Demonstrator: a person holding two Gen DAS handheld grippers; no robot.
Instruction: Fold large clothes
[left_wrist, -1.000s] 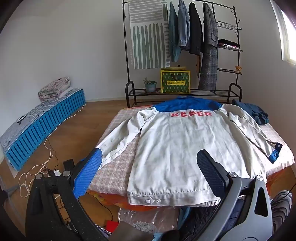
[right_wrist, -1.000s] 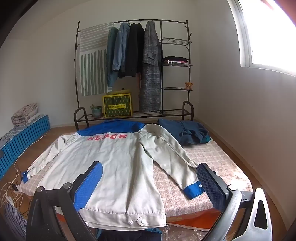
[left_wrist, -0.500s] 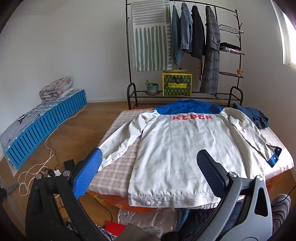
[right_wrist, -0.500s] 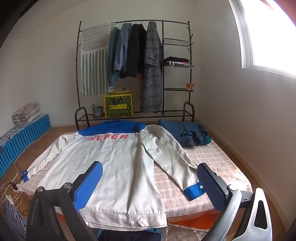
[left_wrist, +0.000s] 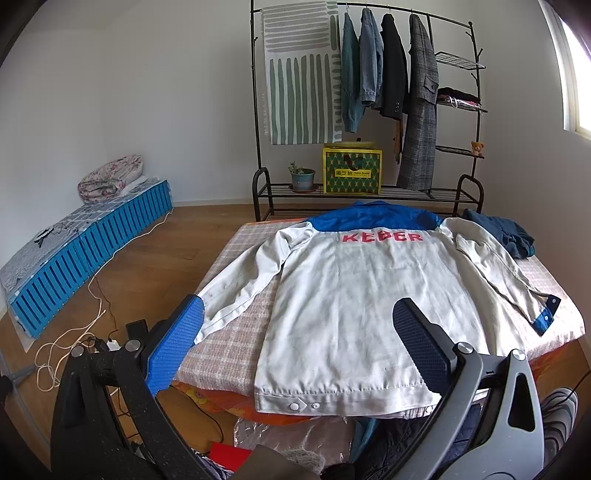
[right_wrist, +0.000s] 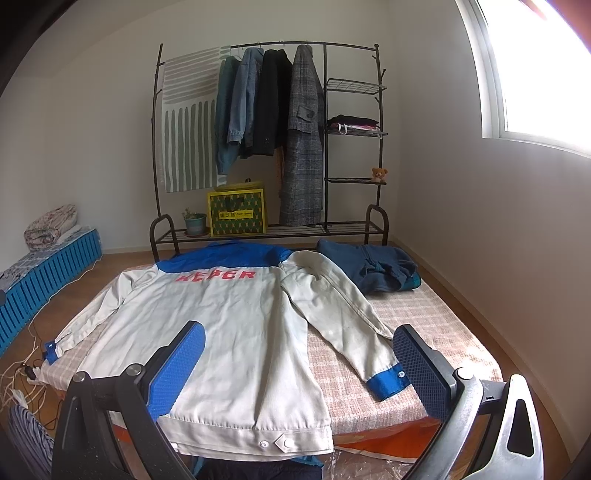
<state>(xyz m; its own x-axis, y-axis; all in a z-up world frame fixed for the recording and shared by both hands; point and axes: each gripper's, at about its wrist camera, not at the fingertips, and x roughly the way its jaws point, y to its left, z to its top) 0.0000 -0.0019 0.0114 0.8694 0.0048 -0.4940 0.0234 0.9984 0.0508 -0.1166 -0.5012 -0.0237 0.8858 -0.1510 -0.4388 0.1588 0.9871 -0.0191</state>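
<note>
A pale grey work jacket with a blue yoke (left_wrist: 354, 295) is lying back-up, spread flat on a checked bed (right_wrist: 424, 332). The left tool (left_wrist: 295, 343) and right tool (right_wrist: 299, 365) are hovering over its hem, both with fingers spread apart, holding nothing.

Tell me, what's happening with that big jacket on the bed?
A person is holding a gripper in each hand and getting ready to fold the jacket. It lies spread out flat, back side up, on the bed, with both sleeves stretched out to the sides. The left gripper and right gripper are both open and hover near the jacket's bottom hem, touching nothing. No fold has been made yet.
</note>
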